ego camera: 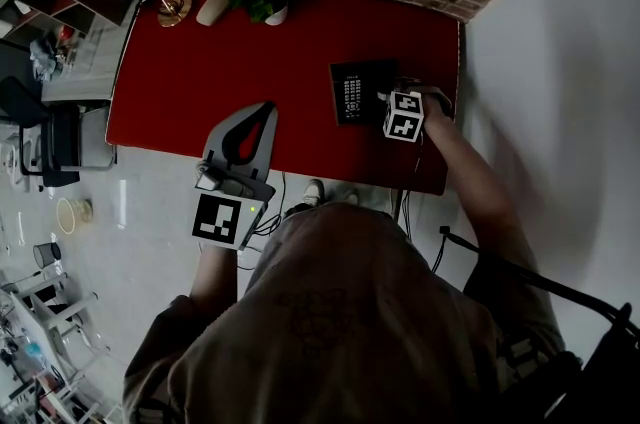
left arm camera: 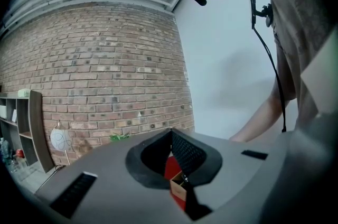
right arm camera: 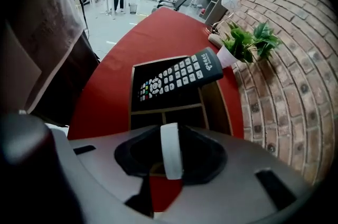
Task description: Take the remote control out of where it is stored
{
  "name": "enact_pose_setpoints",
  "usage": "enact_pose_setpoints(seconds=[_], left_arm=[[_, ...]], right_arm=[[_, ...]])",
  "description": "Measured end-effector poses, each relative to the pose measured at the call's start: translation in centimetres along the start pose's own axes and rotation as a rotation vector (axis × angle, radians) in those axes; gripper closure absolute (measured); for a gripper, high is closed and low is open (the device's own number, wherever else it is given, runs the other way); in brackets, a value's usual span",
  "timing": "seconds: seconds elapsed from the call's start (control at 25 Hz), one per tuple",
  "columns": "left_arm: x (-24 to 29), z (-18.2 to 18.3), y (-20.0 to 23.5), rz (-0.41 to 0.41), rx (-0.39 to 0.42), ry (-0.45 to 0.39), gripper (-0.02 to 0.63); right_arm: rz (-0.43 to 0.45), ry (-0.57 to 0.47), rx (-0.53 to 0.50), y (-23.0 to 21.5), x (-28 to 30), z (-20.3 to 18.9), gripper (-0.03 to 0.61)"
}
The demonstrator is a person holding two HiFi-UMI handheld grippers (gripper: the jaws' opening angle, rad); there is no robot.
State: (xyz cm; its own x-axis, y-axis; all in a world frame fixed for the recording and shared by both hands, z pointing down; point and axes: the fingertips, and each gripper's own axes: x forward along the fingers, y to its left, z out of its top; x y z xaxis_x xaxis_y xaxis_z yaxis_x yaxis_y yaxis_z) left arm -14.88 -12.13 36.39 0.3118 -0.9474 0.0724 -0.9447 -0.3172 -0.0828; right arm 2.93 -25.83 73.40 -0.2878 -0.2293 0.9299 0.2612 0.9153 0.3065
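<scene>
Brick walling backs a red surface (ego camera: 200, 82), and a black organizer (right arm camera: 217, 106) sits near its right edge, toward the person's side. The remote control (right arm camera: 179, 76) lies slantwise across the organizer's large compartment, buttons up, with one end leaning up past the wall toward a potted plant (right arm camera: 248, 40).

The right hand-held gripper (right arm camera: 170, 130) points steeply down at the small near compartments. Its jaws pinch a slim white piece (right arm camera: 170, 157) seen edge-on; whether that is a second remote, I cannot tell. The left hand-held gripper (left arm camera: 170, 134) hangs over the person's edge further left, jaws pressed together on nothing, well apart from the organizer.

Several things could go wrong:
- **Weak grip:** the pinch is on a narrow edge, so the white piece may swivel or slip as it rises.
- **Organizer moving:** nothing braces it, so a snug fit could drag or tip it.
- **Black remote falling:** a jolt could slide the loosely propped black remote off its wall.
- **Wrong item:** if the black remote is the one wanted, this grip is on the wrong thing.
</scene>
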Motion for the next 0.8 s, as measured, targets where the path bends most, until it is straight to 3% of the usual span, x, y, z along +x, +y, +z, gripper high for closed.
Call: enact_pose_setpoints(seconds=[0.2, 0.36, 0.8], left_arm=[[-0.3, -0.1, 0.2, 0.005, -0.002, 0.004, 0.603], [-0.6, -0.5, 0.1, 0.004, -0.010, 0.004, 0.603], [-1.0, -0.3, 0.0, 0.000, -0.004, 0.002, 0.603]], right_arm=[[0.070, -0.002, 0.053, 0.2, -1.2, 0.4, 0.487], [0.105, -0.058, 0.154, -0.8, -2.7, 1.4, 0.494], [0.102, -0.023, 0.167, -0.6, -2.4, 1.3, 0.495]])
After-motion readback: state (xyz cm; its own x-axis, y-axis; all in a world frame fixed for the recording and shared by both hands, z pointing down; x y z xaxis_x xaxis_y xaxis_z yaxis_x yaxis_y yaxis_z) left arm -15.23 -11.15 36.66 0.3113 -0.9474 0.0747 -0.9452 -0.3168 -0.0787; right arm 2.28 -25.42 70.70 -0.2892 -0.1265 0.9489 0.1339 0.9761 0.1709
